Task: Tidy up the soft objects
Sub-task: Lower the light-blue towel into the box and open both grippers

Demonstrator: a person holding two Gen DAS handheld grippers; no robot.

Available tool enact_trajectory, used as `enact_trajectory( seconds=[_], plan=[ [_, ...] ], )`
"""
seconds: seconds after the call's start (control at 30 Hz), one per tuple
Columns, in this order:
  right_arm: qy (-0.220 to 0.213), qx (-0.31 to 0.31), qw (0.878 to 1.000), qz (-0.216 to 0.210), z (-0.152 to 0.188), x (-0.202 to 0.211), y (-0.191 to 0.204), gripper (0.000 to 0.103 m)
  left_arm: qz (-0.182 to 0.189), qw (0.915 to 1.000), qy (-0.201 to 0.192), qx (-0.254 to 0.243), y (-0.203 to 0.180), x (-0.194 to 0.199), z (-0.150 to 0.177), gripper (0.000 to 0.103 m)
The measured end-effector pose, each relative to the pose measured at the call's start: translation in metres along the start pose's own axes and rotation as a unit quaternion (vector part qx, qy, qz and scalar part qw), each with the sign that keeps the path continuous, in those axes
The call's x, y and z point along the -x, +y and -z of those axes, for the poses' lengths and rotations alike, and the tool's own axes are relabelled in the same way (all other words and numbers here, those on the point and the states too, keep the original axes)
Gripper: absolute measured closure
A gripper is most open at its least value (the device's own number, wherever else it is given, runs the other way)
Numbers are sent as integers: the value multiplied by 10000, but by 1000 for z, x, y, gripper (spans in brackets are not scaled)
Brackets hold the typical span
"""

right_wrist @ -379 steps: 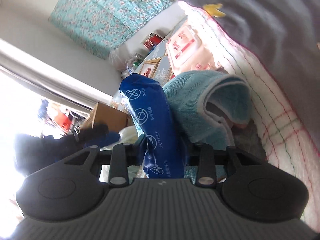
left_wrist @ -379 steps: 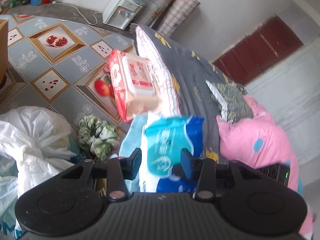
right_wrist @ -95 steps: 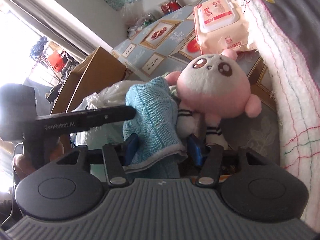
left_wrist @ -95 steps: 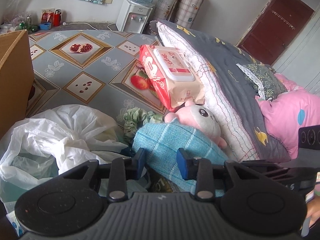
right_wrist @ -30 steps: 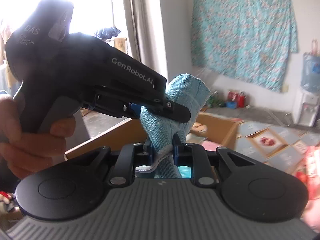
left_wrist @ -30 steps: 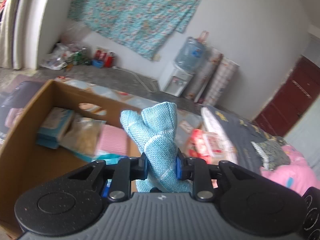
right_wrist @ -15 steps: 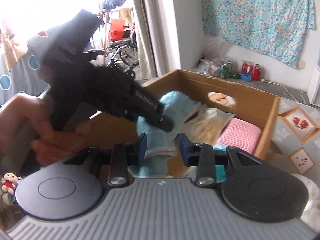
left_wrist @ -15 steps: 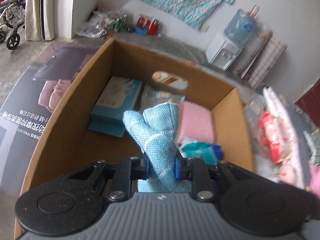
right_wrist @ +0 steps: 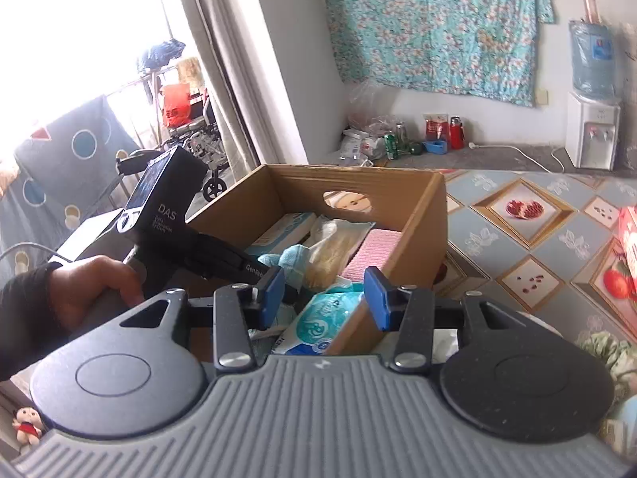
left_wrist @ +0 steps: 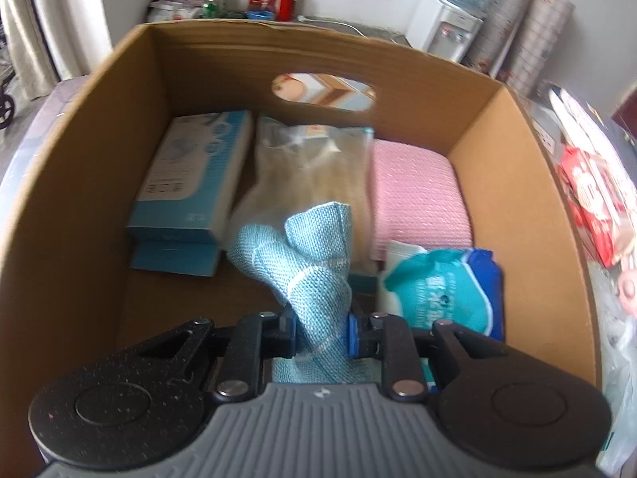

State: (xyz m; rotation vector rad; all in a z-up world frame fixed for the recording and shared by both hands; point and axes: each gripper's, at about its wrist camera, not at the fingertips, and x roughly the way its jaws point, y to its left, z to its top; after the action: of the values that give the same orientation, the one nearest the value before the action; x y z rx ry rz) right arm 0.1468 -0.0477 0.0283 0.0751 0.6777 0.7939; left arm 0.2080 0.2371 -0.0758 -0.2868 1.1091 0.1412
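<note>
left tongs point(left_wrist: 320, 328) tilt steeply into the box point(left_wrist: 513, 183), clamping the towel point(left_wrist: 306, 275); right tongs point(right_wrist: 324, 298), opening, hold nothing; "das" marks the left handle point(right_wrist: 167, 207).

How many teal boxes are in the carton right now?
2, stacked at the cardboard carton's left side: upper teal box on lower teal box. More could be hidden underneath.

A floral teal cloth point(right_wrist: 434, 28) is hanging on the far wall. A water dispenser point(right_wrist: 592, 135) is standing beside it. Red bottles point(right_wrist: 455, 132) and cans point(right_wrist: 392, 144) are sitting on the floor; a wheelchair point(right_wrist: 199, 147) is standing by the curtain point(right_wrist: 227, 79).
</note>
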Motion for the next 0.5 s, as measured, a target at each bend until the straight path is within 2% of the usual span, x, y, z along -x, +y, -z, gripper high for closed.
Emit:
enact_trajectory(
  seconds=[0.1,0.2,0.3,0.37,0.5],
  plan=[
    [35,-207,9998,22,3,1,-16,59,6,9999,96,-116,-9,-5,0,76],
    [57,-248,9997,19,7,6,-18,59,1,9999,127,33,-9,-4,-1,72],
    [56,-246,9997,25,8,7,-17,58,-24,9999,50,146,-6,2,-2,63],
    [57,-277,9996,14,9,7,-19,56,103,9995,-65,283,-3,8,-2,51],
    [64,-349,9994,-4,11,10,-18,54,203,9984,-300,428,-5,24,-2,44]
  ],
)
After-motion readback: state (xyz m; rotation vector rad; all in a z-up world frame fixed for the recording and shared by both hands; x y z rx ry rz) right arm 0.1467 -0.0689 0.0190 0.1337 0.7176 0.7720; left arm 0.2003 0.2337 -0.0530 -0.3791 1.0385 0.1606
